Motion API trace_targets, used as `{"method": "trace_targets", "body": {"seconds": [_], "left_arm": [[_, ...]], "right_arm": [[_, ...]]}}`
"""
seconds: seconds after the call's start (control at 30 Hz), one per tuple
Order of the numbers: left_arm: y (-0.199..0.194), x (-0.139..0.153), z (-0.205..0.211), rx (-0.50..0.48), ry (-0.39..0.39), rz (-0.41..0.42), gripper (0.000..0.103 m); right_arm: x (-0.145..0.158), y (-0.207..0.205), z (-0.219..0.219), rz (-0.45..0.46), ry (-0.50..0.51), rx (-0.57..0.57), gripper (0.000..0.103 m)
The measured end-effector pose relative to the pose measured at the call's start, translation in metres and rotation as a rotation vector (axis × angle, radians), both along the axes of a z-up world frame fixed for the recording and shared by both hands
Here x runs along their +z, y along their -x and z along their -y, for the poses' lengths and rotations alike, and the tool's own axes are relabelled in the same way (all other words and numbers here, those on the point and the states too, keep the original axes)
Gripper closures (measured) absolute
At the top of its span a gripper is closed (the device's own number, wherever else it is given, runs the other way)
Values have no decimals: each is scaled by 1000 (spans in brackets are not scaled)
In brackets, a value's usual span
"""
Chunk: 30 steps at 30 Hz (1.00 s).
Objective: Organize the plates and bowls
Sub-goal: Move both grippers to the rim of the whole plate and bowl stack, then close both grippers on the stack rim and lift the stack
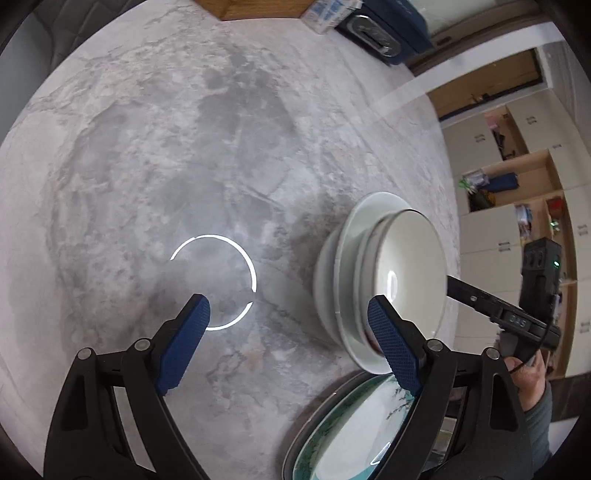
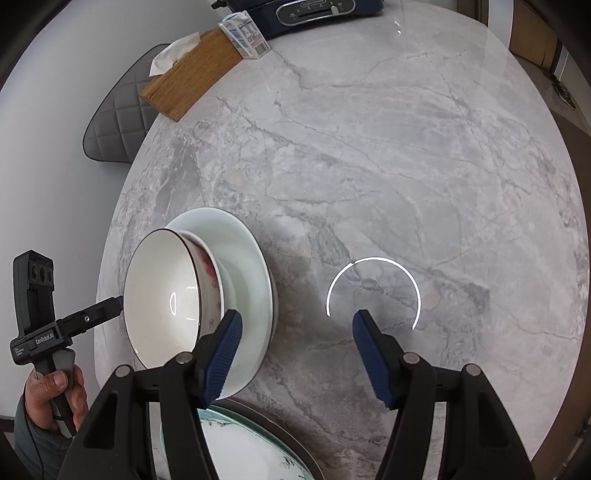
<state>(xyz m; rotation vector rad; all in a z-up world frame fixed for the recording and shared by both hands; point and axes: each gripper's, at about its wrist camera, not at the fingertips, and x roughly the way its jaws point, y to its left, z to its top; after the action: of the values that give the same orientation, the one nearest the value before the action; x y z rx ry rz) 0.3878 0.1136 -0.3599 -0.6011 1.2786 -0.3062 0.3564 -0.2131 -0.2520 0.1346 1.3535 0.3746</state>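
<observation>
A stack of white bowls (image 1: pixel 406 273) sits on the grey marble table (image 1: pixel 184 147); it also shows in the right wrist view (image 2: pixel 166 295), its top bowl dark-rimmed with red marks outside, resting in wider white dishes (image 2: pixel 243 266). A teal-patterned plate (image 1: pixel 347 428) lies in front of the stack, also in the right wrist view (image 2: pixel 236 446). My left gripper (image 1: pixel 288 317) is open and empty, left of the stack. My right gripper (image 2: pixel 295 325) is open and empty, right of the stack. Each gripper shows in the other's view, beside the stack (image 1: pixel 502 310) (image 2: pixel 88 314).
A wooden tissue box (image 2: pixel 192 74), a small carton (image 2: pixel 243 37) and a dark blue appliance (image 2: pixel 314 11) stand at the table's far edge. A grey quilted chair (image 2: pixel 118 118) is beyond the left edge. Shelves and cabinets (image 1: pixel 517 192) line the wall.
</observation>
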Motion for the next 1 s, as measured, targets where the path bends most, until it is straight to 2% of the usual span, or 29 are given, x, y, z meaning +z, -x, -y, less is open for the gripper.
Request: {"method": "trace_targets", "body": {"seconds": [0.07, 0.17, 0.3, 0.43, 0.53, 0.57, 0.73, 0.8, 0.93, 1.0], "left_arm": [[-3, -2, 5, -14, -8, 0, 14], [-7, -10, 3, 8, 20, -24, 14], [-9, -9, 6, 11, 54, -5, 16], [-18, -18, 21, -32, 16, -35, 16], [-22, -24, 29, -30, -35, -44, 18], [-24, -25, 32, -29, -44, -45, 20], [-32, -24, 52, -63, -99, -24, 50], [-36, -26, 60, -82, -103, -36, 58], [-39, -30, 72, -83, -101, -36, 58], [-41, -31, 74, -81, -99, -35, 58]], "right_arm": [[-4, -1, -1, -12, 7, 5, 37], [-9, -3, -2, -22, -5, 5, 37], [-10, -5, -3, -27, -19, 10, 37], [-16, -10, -6, -46, -16, 20, 37], [-20, -11, -12, -55, 5, 40, 37], [-22, -12, -13, -59, 9, 46, 37], [-37, -20, -15, -93, 2, 36, 41], [-40, -22, -15, -101, -4, 35, 42], [-42, -25, -20, -94, 7, 57, 48], [-42, -28, -20, -96, 2, 60, 57]]}}
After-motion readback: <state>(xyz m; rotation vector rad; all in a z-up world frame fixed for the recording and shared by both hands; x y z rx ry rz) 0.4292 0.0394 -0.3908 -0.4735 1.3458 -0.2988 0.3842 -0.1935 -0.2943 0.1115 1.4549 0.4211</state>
